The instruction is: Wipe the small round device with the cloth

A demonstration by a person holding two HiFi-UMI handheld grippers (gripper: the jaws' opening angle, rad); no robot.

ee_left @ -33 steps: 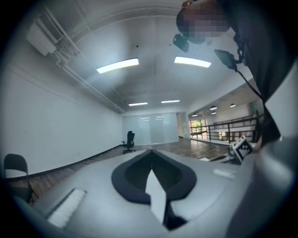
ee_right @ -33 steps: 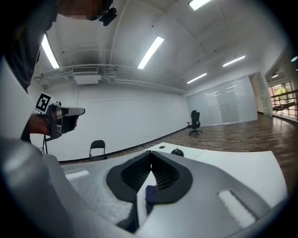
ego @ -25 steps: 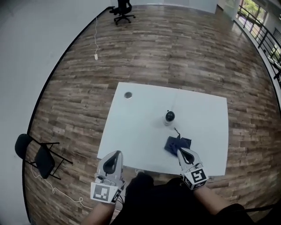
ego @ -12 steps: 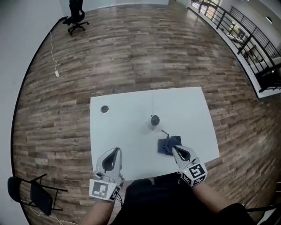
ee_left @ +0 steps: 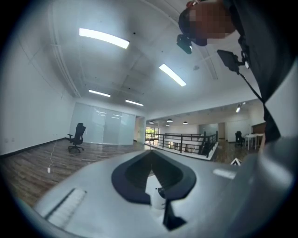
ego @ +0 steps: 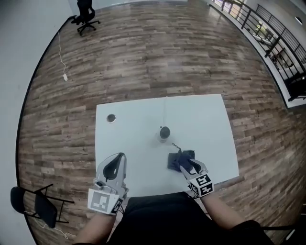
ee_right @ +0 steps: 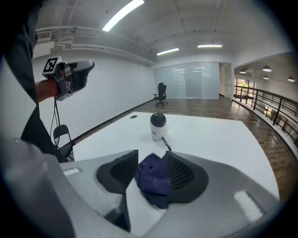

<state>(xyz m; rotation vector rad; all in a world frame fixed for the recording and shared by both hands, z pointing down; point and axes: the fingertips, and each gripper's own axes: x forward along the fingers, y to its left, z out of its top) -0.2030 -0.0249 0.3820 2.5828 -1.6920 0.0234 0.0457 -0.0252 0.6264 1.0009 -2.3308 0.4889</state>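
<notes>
The right gripper, smooth grey plastic with ribbed dark pads, tilts down just to the near right of the small round device. Its jaws have just been opening and stand apart, with the crumpled dark-blue cloth lying loose between them. The cloth sits soft and bunched on the matte white rectangular table, near the device but apart from it, with a thin dark braided cord between the two. Well to the device's near left, the left gripper is held level, its curved fingertips pressed together on nothing. The device itself is a white cylinder under a glossy black dome. To its far left is a round grey grommet. Far beyond the device, on the brown plank floor, stands a black office chair.
</notes>
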